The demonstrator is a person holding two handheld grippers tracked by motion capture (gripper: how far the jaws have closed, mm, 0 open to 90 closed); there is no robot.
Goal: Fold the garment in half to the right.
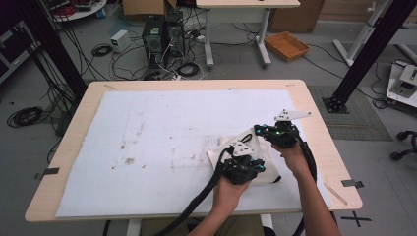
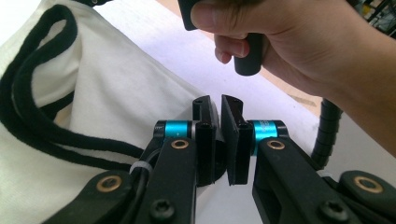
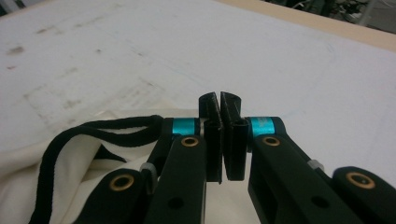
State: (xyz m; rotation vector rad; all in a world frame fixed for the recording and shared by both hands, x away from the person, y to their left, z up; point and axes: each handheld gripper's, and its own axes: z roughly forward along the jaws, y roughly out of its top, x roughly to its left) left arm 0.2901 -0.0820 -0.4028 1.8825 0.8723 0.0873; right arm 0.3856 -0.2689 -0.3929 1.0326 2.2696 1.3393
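While lying folded near the right front corner of the white mat [image 1: 147, 147], cream tote bag [image 1: 263, 162] with black handles [image 2: 37, 121] looks largely folded already. Left gripper [image 1: 242, 169] over the bag, jaws shut, holding nothing visible. Right gripper [image 1: 278, 133] at the bag's far edge, jaws shut, likewise empty. Probably left: final smoothing or setting aside.

Even, diffuse overhead light, moderately bright, no glare. High view is soft and low-res, with only faint shadows on the white mat [image 1: 162, 147]. Both gripper views: near linkages sharp, far background blurred; the white bag [image 2: 116, 88] looks slightly washed out.
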